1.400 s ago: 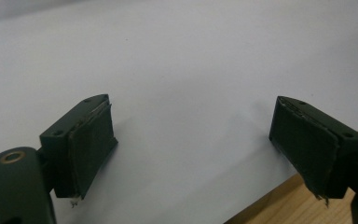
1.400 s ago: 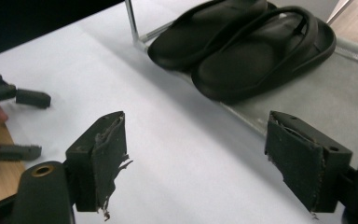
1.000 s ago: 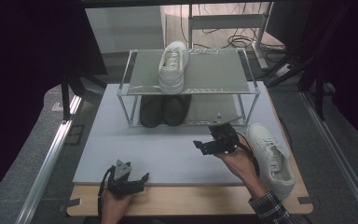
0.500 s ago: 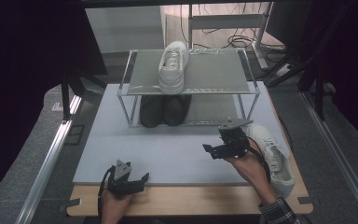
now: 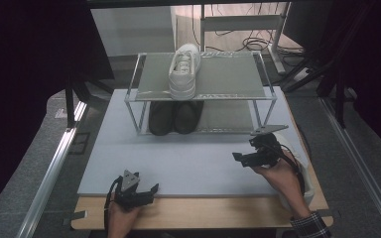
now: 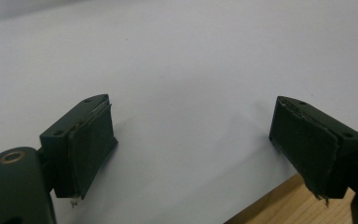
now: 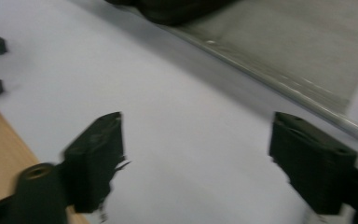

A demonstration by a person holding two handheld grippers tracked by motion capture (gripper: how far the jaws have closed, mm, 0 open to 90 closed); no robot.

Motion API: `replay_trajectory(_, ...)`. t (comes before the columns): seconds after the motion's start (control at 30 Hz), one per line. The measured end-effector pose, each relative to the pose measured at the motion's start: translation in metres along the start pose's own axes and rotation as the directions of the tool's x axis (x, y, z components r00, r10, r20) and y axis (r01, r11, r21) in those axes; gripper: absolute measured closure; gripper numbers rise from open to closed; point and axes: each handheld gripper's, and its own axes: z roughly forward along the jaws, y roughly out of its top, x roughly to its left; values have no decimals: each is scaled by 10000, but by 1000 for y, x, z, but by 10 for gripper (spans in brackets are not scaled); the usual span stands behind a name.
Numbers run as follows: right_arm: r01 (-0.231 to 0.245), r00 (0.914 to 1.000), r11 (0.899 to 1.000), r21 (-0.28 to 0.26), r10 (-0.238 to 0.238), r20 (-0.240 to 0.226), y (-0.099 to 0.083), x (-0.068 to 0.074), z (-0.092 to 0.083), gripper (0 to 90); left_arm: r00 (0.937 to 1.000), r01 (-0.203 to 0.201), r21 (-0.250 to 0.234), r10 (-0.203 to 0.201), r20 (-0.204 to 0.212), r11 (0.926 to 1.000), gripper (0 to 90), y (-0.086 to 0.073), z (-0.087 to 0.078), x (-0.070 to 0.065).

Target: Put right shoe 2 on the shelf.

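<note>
Broadly, the high view lays out a wooden table [image 5: 198, 213] covered by a pale grey mat [image 5: 193, 158], with a two-tier metal shoe rack [image 5: 201, 91] at the far middle of the mat. On the rack's top shelf a white sneaker [image 5: 184, 71] lies with its long axis running near to far, though which end is the toe cannot be told. On the lower shelf sits a pair of black shoes [image 5: 174, 116], side by side, their rounded ends facing the near edge. A second white sneaker [image 5: 297, 161] lies on the mat at the right, mostly hidden behind the right hand [image 5: 283, 174], long axis again near to far. The right gripper [image 5: 248, 157] hovers above the mat just left of that sneaker, pointing left. The right gripper view adds what the high view cannot: its jaws stand wide apart and empty, over the mat, with the rack's lower shelf [image 7: 284, 56] and a dark shoe [image 7: 177, 11] blurred beyond. The left gripper [image 5: 141, 192] rests at the near left edge of the mat; the left gripper view shows its jaws spread wide, holding nothing, over the mat and the table's wooden edge [image 6: 279, 205].
</note>
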Motion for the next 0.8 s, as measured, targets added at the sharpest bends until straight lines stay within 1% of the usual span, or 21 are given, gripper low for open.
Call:
replay_trajectory(0.03, -92, 9999, 10000, -28, 92, 50, -1, -3, -3, 291, 10000, -5, 6, 5, 1, 10000, 134, 0, 0, 0)
replay_trajectory(0.1, -362, 9993, 9993, -104, 364, 123, -4, -10, -7, 362, 10000, -3, 8, 3, -8, 10000, 134, 0, 0, 0)
replay_trajectory(0.23, -450, 9971, 9990, -52, 452, 608, -9, -19, -17, 524, 10000, 23, 10, -23, 2, 10000, 134, 0, 0, 0)
replay_trajectory(0.3, -546, 9954, 9985, -84, 551, 781, -11, -24, -22, 570, 10000, 22, 11, -22, 2, 10000, 134, 0, 0, 0)
replay_trajectory(0.33, -598, 9944, 9981, -110, 605, 868, -12, -26, -24, 612, 10000, 23, 10, -23, 2, 10000, 134, 0, 0, 0)
replay_trajectory(0.4, -824, 9933, 9965, -115, 831, 809, -14, -31, -28, 698, 10000, 22, 9, -22, 4, 10000, 134, 0, 0, 0)
replay_trajectory(0.5, -1094, 9892, 9940, -59, 1094, 978, -17, -38, -35, 816, 10000, 26, 8, -26, 3, 10000, 134, 0, 0, 0)
replay_trajectory(0.57, -1190, 9864, 9929, -62, 1189, 1138, -19, -42, -38, 863, 10000, 28, 9, -28, 5, 10000, 134, 0, 0, 0)
replay_trajectory(0.63, -1254, 9846, 9921, -16, 1247, 1227, -22, -46, -41, 882, 10000, 28, 8, -28, 2, 10000, 134, 0, 0, 0)
replay_trajectory(0.7, -1336, 9818, 9910, 43, 1317, 1369, -24, -50, -45, 894, 10000, 28, 8, -28, 2, 10000, 134, 0, 0, 0)
replay_trajectory(0.8, -1493, 9756, 9888, -34, 1479, 1623, -28, -57, -51, 896, 10000, 26, 14, -26, 7, 10000, 134, 0, 0, 0)
